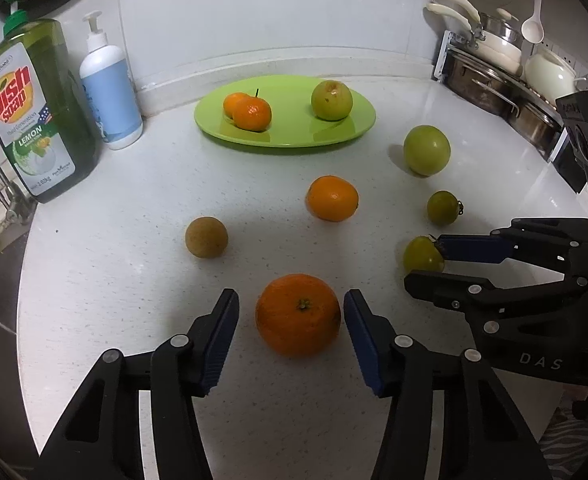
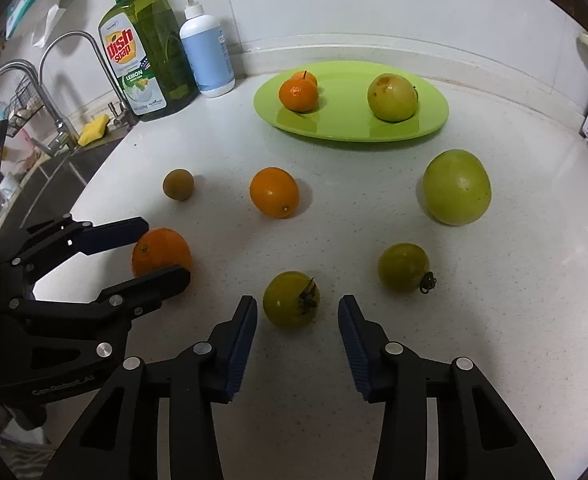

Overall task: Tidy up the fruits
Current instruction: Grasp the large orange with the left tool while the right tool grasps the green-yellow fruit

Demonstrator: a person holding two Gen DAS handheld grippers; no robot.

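White counter (image 1: 133, 280) carries everything; green plate (image 1: 346, 136) sits at the back near the wall with two small tangerines (image 1: 251, 114) touching each other on its left and one blemished green fruit (image 1: 331, 100) on its right. Dish soap bottle (image 1: 33, 120) and white pump bottle (image 1: 109, 92) stand left of the plate, pots on a rack (image 1: 494, 76) far right. Loose on the counter: big green fruit (image 1: 426, 151), orange (image 1: 332, 198) mid-counter, brown round fruit (image 1: 206, 237) to the left, small green tomato (image 1: 442, 208). Left gripper (image 1: 291, 320) straddles the nearest orange (image 1: 298, 314), right pad about touching, left pad a gap off, not gripped. Right gripper (image 2: 298, 316) is released around a green tomato (image 2: 291, 299), gaps both sides. Nothing blocks either gripper's line to the plate except the mid-counter orange
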